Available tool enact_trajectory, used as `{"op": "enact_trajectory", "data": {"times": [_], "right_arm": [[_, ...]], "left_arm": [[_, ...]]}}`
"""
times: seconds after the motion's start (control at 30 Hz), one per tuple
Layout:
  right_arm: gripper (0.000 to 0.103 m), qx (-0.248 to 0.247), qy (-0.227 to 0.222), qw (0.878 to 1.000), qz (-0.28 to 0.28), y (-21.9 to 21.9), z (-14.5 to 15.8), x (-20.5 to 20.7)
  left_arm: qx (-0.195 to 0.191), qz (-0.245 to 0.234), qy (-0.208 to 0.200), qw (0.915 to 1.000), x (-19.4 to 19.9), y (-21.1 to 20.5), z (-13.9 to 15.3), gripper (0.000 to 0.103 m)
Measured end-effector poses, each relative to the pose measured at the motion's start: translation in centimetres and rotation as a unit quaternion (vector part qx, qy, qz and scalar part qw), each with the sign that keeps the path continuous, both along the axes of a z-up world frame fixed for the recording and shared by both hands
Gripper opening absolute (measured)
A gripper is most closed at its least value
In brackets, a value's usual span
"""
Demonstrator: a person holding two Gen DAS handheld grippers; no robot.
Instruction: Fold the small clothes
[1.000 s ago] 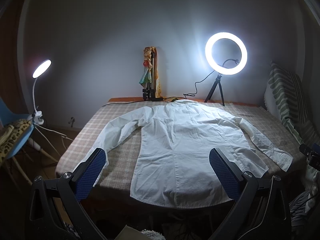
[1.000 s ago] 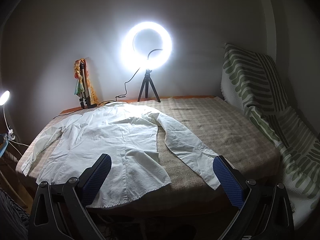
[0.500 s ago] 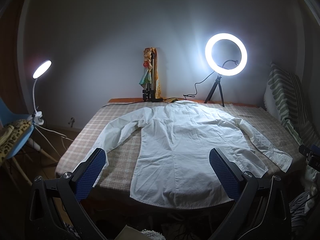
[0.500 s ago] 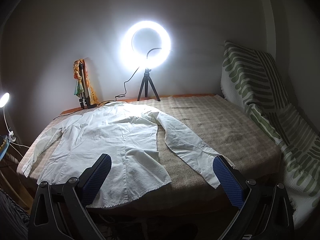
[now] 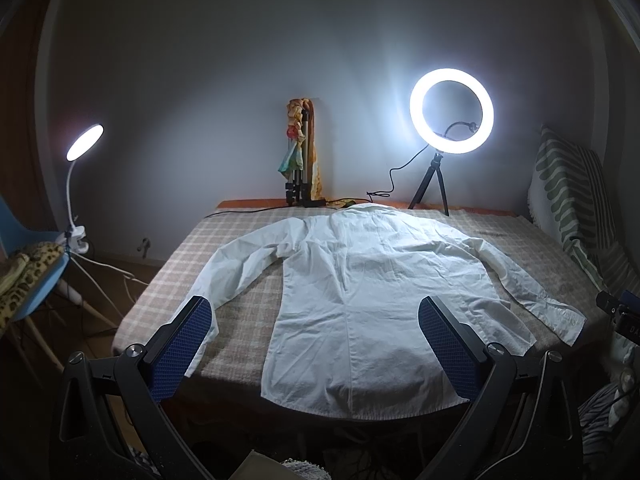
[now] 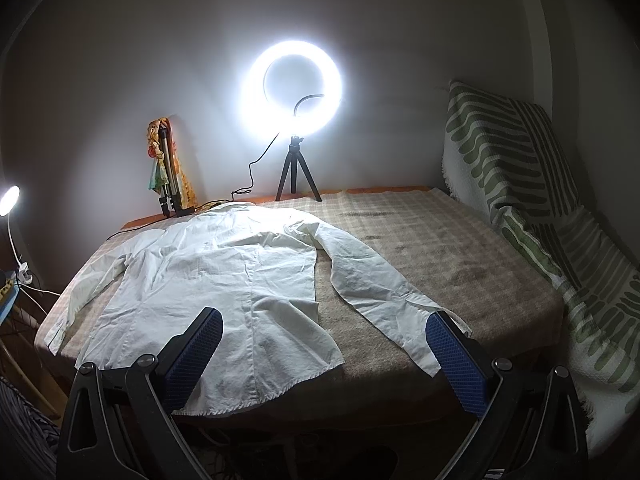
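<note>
A white long-sleeved shirt point(image 5: 372, 280) lies flat, back up, on a checked tablecloth point(image 5: 240, 312), collar at the far end, hem at the near edge, sleeves spread to both sides. It also shows in the right wrist view point(image 6: 224, 280). My left gripper point(image 5: 316, 344) is open and empty, held in front of the near table edge, before the hem. My right gripper point(image 6: 324, 356) is open and empty, near the hem's right corner and the right sleeve cuff point(image 6: 416, 340). A part of the right gripper point(image 5: 618, 312) shows at the left wrist view's right edge.
A lit ring light on a tripod point(image 5: 451, 112) and a folded tripod with a cloth point(image 5: 302, 164) stand at the table's far edge, with cables. A clip lamp point(image 5: 82, 144) and blue chair point(image 5: 28, 280) are at the left. A green-striped cushion point(image 6: 520, 184) is at the right.
Both views have shifted only slightly; the shirt has not moved and both grippers stay open.
</note>
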State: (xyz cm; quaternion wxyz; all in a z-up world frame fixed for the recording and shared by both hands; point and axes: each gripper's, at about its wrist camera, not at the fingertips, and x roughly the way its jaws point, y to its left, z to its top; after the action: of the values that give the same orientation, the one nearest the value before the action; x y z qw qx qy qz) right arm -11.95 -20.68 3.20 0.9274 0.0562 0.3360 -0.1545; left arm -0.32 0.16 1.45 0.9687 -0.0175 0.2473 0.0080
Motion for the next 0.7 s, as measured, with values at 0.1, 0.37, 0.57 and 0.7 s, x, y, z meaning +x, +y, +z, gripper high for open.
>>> {"op": "enact_trajectory", "data": {"times": [0.1, 0.37, 0.57, 0.7], "right_arm": [[0.103, 0.001, 0.0, 1.0, 0.0, 0.02, -0.01, 0.01], [0.103, 0.004, 0.002, 1.0, -0.001, 0.06, 0.03, 0.12], [0.103, 0.004, 0.003, 1.0, 0.002, 0.21, -0.06, 0.26], [0.103, 0.005, 0.003, 1.0, 0.001, 0.23, -0.11, 0.34]], "left_arm": [[0.0, 0.0, 0.0, 1.0, -0.02, 0.02, -0.02, 0.103], [0.001, -0.001, -0.001, 1.0, 0.02, -0.01, 0.14, 0.103], [0.001, 0.0, -0.001, 1.0, -0.04, 0.03, 0.07, 0.103], [0.001, 0.0, 0.0, 1.0, -0.02, 0.03, 0.11, 0.103]]}}
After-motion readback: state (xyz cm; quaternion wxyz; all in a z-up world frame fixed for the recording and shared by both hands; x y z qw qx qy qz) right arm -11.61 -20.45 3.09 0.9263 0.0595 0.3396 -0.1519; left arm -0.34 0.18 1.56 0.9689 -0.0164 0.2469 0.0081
